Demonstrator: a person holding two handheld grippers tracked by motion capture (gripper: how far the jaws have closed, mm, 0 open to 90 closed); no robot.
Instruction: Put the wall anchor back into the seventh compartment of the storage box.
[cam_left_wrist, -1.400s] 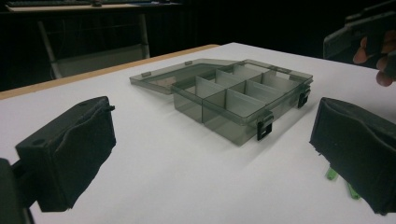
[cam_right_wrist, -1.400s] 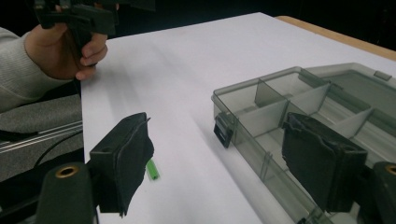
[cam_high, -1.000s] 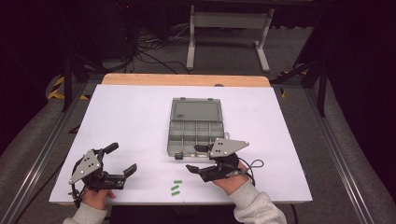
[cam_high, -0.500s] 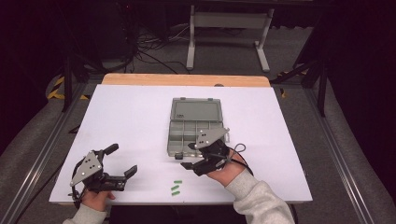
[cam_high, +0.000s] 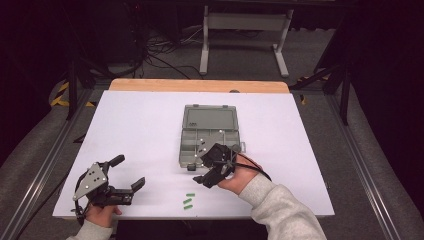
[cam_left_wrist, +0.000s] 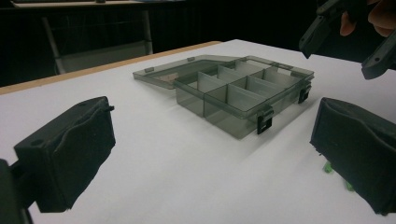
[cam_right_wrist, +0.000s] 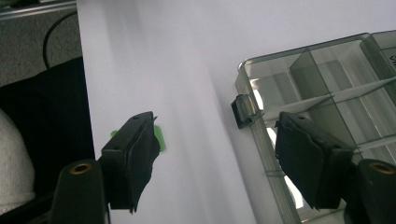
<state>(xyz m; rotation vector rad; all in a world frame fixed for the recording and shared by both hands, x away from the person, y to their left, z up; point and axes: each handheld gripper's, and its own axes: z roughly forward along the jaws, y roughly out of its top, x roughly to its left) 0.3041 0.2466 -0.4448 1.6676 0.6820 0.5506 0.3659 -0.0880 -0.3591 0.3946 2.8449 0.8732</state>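
A clear grey compartment box (cam_high: 200, 142) lies open mid-table, its lid (cam_high: 209, 119) folded flat behind it. My right gripper (cam_high: 200, 167) hovers open over the box's near left corner; its jaws have just opened a little further and hold nothing. In the right gripper view (cam_right_wrist: 222, 158) one jaw hangs over the box (cam_right_wrist: 327, 79), with the black latch (cam_right_wrist: 243, 111) between the jaws and a green piece (cam_right_wrist: 159, 137) behind the other jaw. Small green pieces (cam_high: 188, 200) lie near the front edge. My left gripper (cam_high: 127, 171) rests open at the front left, facing the box (cam_left_wrist: 233, 93).
The white table (cam_high: 140, 125) ends in a wooden strip (cam_high: 200, 85) at the back. A metal stand (cam_high: 245, 30) and cables sit on the floor beyond. In the left gripper view the right gripper (cam_left_wrist: 341, 53) hangs at the upper right, green pieces (cam_left_wrist: 329, 168) beside my jaw.
The right gripper has risen and moved forward and left, from the table beside the green pieces to over the box's near corner. The left gripper has stayed put.
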